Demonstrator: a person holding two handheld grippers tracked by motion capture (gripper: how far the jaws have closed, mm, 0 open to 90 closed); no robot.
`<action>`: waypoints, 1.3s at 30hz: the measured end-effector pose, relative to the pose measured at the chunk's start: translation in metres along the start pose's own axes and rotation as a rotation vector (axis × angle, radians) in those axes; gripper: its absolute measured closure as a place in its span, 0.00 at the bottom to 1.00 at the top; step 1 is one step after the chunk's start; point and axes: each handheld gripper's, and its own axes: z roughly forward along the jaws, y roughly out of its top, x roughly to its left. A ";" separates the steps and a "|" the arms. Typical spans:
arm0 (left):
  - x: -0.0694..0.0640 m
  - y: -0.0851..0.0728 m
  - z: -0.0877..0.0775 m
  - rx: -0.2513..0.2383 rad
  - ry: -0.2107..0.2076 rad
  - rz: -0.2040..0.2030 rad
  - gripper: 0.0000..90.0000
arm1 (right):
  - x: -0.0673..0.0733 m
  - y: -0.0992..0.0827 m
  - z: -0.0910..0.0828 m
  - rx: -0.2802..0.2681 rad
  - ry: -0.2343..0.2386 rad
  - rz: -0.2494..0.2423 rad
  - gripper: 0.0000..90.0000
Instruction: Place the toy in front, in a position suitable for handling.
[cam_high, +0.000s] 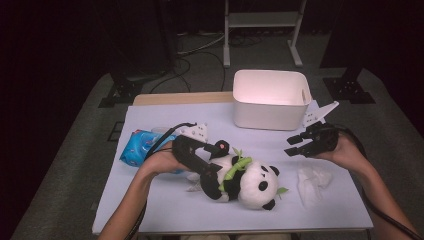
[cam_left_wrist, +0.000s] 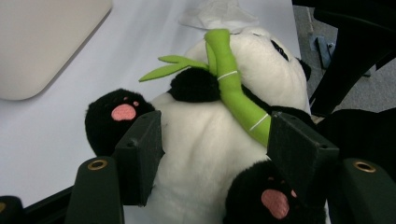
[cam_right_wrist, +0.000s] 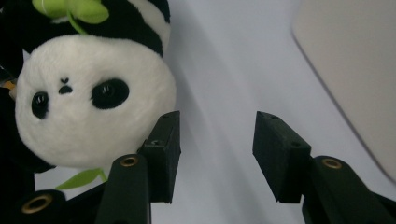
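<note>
A plush panda (cam_high: 250, 182) with a green bamboo stalk (cam_high: 235, 167) lies on its back in the middle of the pale blue table (cam_high: 165, 200). My left gripper (cam_high: 212, 160) reaches in from the left, and its jaws stand either side of the panda's belly (cam_left_wrist: 205, 140) without squeezing the fur. One pad (cam_left_wrist: 140, 154) sits beside a pink-soled paw (cam_left_wrist: 122, 112); the other lies over the lower end of the bamboo (cam_left_wrist: 233, 88). My right gripper (cam_high: 292, 146) hovers open to the right of the panda, apart from it. Nothing lies between its jaws (cam_right_wrist: 215, 149), and the panda's face (cam_right_wrist: 88, 102) is off to one side.
A white bin (cam_high: 270, 117) stands at the back right of the table. A crumpled white tissue (cam_high: 312, 182) lies right of the panda, below my right hand. A blue wipes pack (cam_high: 140, 145) sits at the left behind my left hand. Stands and cables are on the floor beyond.
</note>
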 end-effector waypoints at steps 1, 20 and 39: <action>0.000 -0.001 -0.001 -0.004 0.005 -0.007 0.39 | -0.001 0.003 0.000 -0.001 -0.001 -0.002 0.56; -0.008 -0.022 -0.017 -0.026 0.040 -0.025 0.32 | -0.030 0.057 0.008 0.036 0.009 -0.057 0.54; -0.015 -0.028 -0.024 -0.033 0.059 -0.021 0.29 | -0.050 0.093 0.021 0.059 0.006 -0.093 0.51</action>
